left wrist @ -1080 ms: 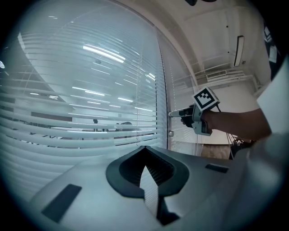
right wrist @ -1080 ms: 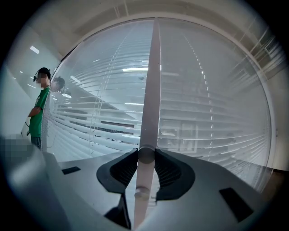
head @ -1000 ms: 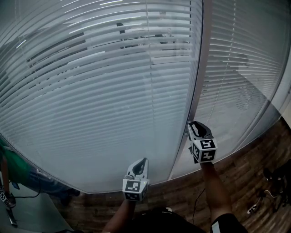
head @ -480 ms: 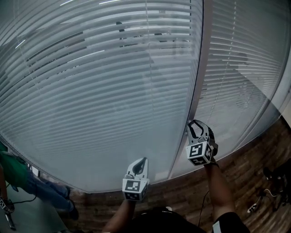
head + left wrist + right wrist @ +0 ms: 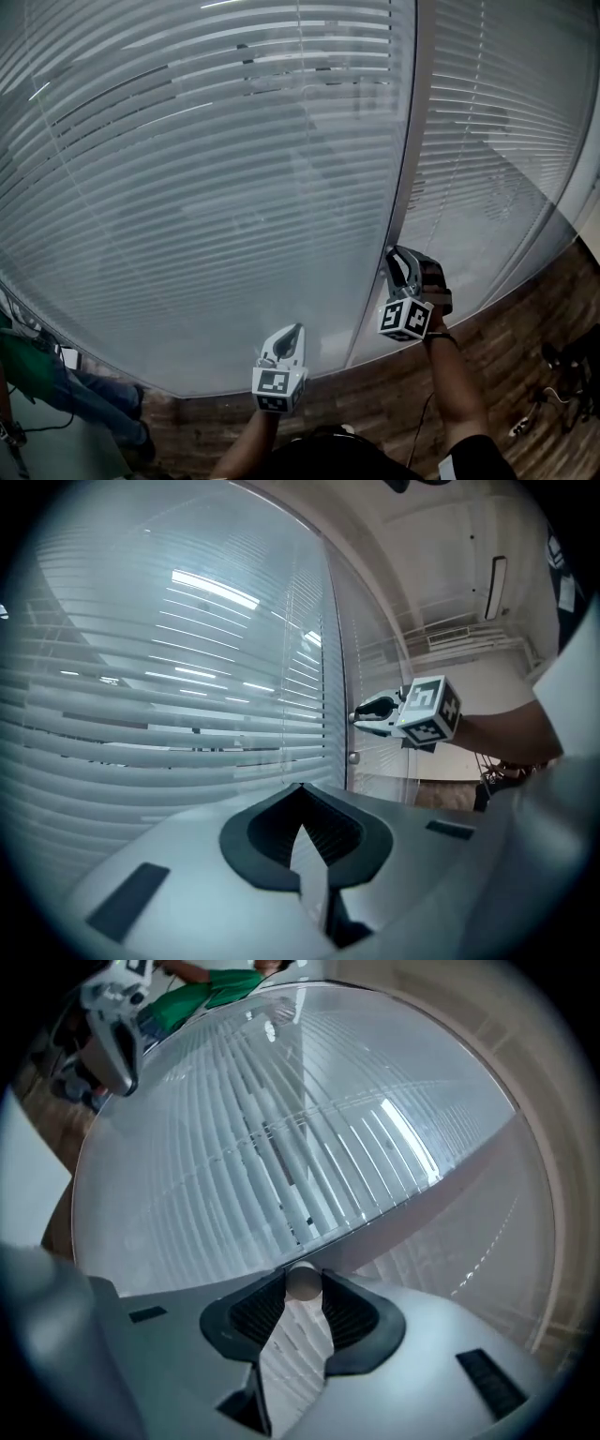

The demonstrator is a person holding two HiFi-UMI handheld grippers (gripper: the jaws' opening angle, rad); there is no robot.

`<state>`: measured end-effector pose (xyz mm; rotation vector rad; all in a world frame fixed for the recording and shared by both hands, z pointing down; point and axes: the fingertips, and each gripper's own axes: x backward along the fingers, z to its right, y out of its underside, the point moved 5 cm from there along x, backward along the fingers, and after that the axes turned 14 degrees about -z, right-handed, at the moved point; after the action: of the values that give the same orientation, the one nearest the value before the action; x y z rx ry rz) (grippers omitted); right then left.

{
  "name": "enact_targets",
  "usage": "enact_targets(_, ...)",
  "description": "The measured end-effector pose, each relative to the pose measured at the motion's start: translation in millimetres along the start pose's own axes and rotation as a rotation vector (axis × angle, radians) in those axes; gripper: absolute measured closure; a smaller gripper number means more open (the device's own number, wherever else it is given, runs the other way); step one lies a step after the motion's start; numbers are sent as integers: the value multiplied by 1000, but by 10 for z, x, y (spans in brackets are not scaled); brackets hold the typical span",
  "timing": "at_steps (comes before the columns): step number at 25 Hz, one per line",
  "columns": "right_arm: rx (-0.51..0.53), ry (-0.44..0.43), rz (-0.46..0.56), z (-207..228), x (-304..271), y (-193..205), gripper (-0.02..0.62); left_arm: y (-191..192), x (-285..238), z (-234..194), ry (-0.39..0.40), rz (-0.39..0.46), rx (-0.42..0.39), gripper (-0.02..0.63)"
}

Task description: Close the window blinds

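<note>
Horizontal slat blinds hang behind a glass wall, split by a pale upright frame. My right gripper is up against that frame, shut on a small round white knob that sits between its pads. In the left gripper view the right gripper reaches level towards the frame. My left gripper hangs lower and to the left, close to the glass, shut with nothing in it. The slats lie tilted and nearly flat against each other.
A second blind panel lies to the right of the frame. Behind the glass at lower left stands a person in green. Wood-pattern floor runs along the wall, with cables at the far right. A small round fitting sits on the frame below the right gripper.
My right gripper has rolled on the knob, its marker cube swinging down and left. The slats have tilted further shut, dimming the room behind. The person in green shifted behind the glass.
</note>
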<state>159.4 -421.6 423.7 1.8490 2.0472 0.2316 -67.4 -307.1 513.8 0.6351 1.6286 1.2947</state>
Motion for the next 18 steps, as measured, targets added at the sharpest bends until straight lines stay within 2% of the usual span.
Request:
enact_targets(6, -289, -154, 68, 50, 80, 21, 471, -39, 40, 16, -2, 10, 24, 611)
enact_targets(9, -525, -243, 95, 111, 95, 63, 471, -21, 41, 5, -3, 4, 9, 611)
enact_targets(11, -649, -268, 98, 133, 71, 98, 461, -37, 47, 24, -1, 8, 19, 611)
enact_targets(14, -750, -298, 96, 130, 36, 111, 445, -58, 45, 65, 8, 14, 19, 611)
enact_targets(18, -995, -401, 112, 129, -33, 182, 437, -80, 38, 108, 20, 18, 12, 611)
